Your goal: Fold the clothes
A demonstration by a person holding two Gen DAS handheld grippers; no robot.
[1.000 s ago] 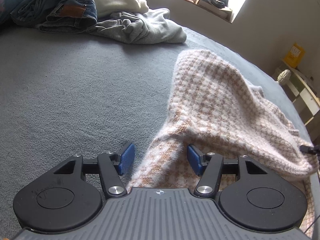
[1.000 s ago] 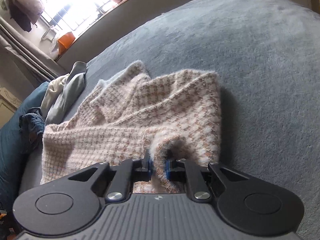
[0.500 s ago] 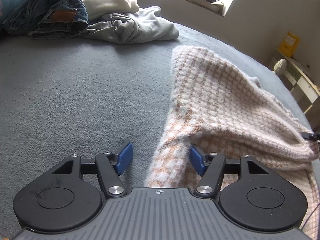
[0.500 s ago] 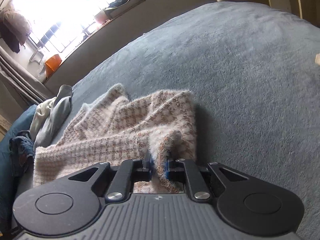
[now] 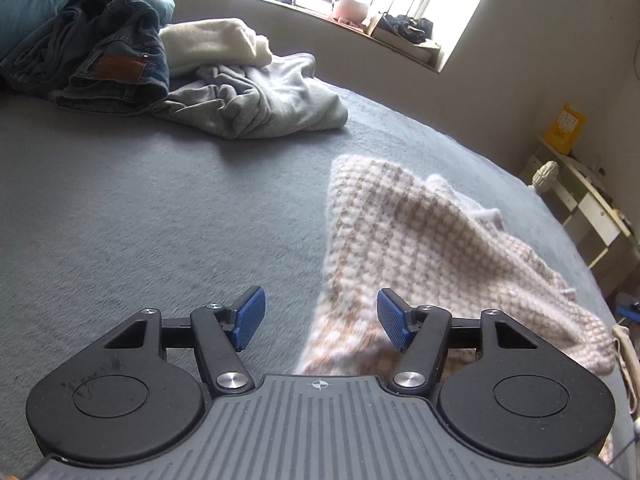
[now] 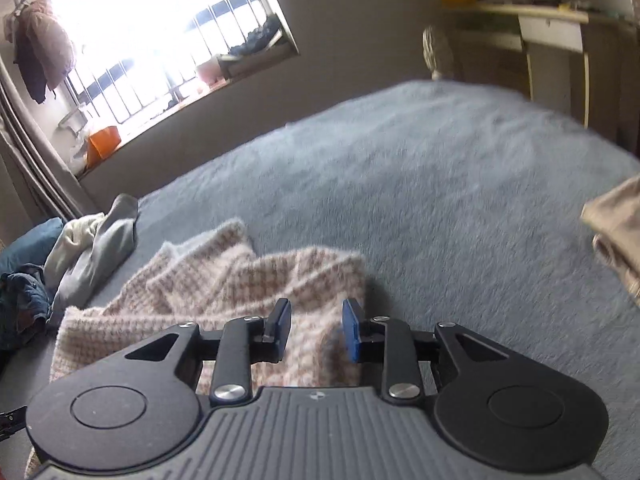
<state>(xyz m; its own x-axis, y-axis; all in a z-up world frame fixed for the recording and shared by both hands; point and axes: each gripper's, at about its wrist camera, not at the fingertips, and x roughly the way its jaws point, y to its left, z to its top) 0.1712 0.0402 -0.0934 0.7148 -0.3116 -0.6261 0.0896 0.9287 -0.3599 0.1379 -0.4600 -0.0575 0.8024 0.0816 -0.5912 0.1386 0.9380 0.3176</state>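
- Your left hand-held gripper (image 5: 320,320) is spread wide with nothing between its blue pads; the near edge of the checked knit sweater (image 5: 420,240) lies just by its right pad.
- Your right hand-held gripper (image 6: 316,330) stands partly open above the sweater (image 6: 224,280), holding nothing.
- The sweater lies rumpled and doubled over on the grey bed (image 5: 160,208), so I judge a fold is in hand.
- Next you need a fresh hold on an edge or corner with each gripper.
- Farther off, jeans (image 5: 100,52) and a grey garment (image 5: 260,104) sit heaped.
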